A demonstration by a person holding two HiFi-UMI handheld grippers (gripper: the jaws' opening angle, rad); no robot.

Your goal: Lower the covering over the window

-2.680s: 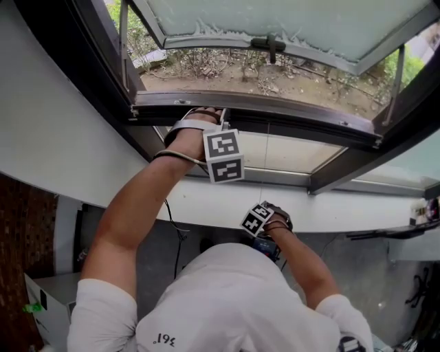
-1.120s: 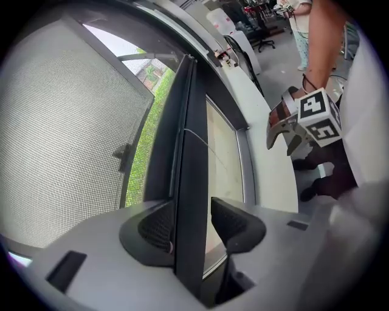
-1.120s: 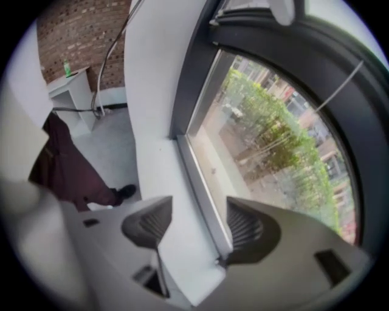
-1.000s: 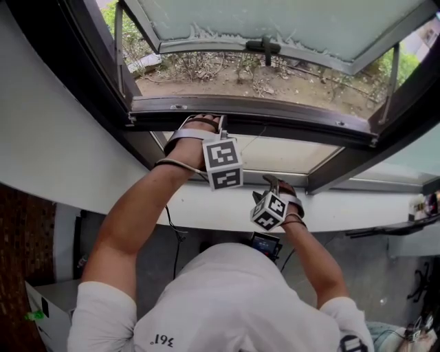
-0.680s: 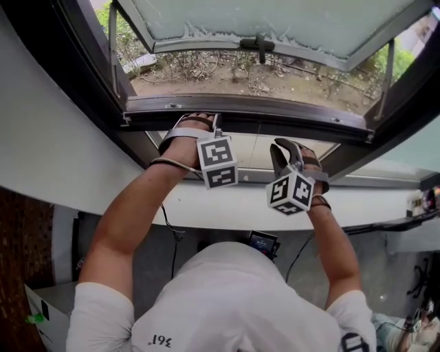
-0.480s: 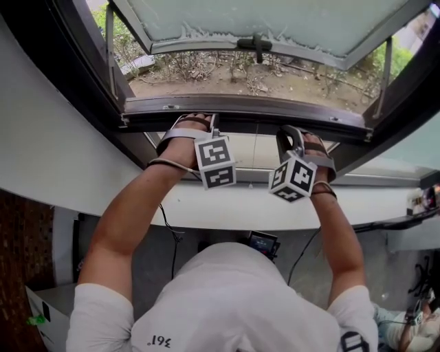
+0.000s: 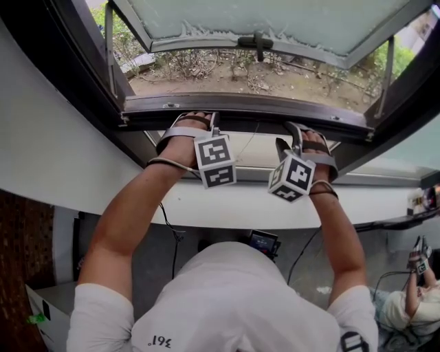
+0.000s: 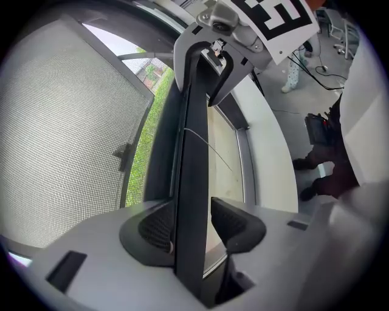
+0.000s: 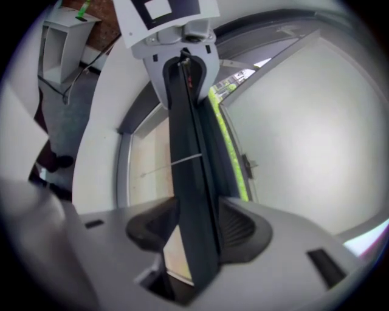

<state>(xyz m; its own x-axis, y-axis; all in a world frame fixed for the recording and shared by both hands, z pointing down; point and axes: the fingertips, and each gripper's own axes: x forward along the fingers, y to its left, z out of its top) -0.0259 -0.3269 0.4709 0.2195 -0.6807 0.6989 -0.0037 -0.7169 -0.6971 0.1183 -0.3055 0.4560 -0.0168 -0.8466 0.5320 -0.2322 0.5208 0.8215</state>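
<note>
Currently at risk: an uneven pull on the two sides could tilt the dark rail (image 8: 191, 152) of the covering, which lies across the window frame (image 7: 323, 117), or let it slip the pads (image 8: 155, 228). Left gripper (image 8: 189, 226): jaws narrowly apart, clamped on rail. Right gripper (image 9: 197, 223): jaws just widened, pads against both rail faces.

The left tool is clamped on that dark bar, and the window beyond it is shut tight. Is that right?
Not quite. The window sash is swung open outward; the head view shows the ground outside beneath it. The rest holds: the left gripper is clamped on the dark bar.
</note>
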